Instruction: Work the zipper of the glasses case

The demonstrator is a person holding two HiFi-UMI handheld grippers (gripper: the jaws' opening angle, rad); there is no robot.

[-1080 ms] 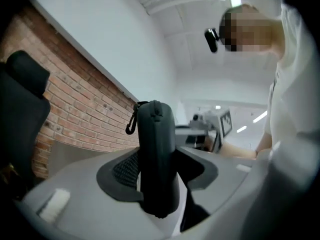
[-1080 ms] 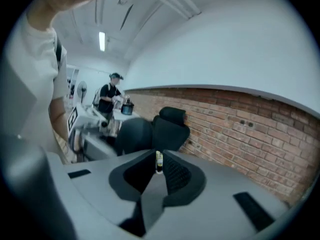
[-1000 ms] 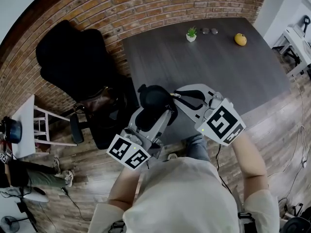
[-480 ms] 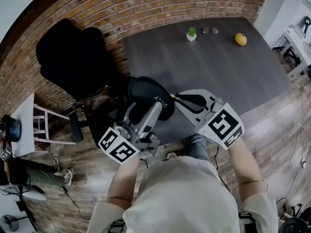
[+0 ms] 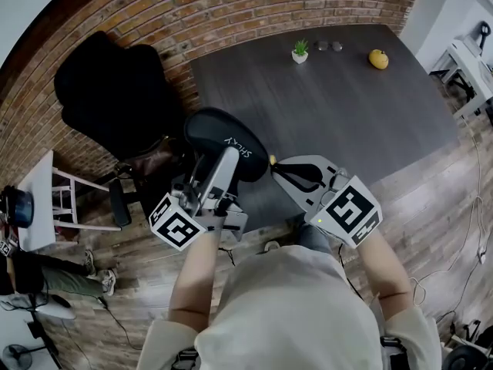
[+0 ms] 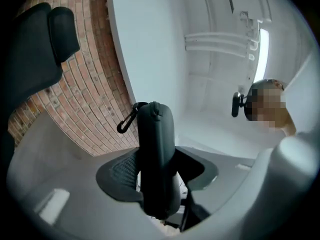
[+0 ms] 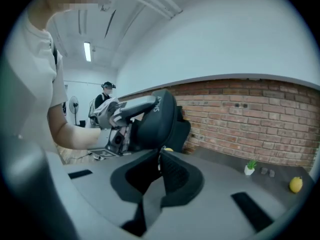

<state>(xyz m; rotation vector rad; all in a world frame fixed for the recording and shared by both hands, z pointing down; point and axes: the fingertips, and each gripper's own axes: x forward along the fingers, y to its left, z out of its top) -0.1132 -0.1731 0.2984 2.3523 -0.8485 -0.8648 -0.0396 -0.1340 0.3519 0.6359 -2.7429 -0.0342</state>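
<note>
The head camera looks steeply down past the person's chest at the near edge of the desk. The left gripper camera tilts upward, tight against the glasses case. The right gripper camera faces across the desk to the brick wall. All three views share the case.

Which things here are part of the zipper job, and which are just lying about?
In the job: glasses case, clamped in the left gripper; zipper pull, pinched by the right gripper.
Lying about: potted plant and lemon on the table; black chair; white stool.
</note>
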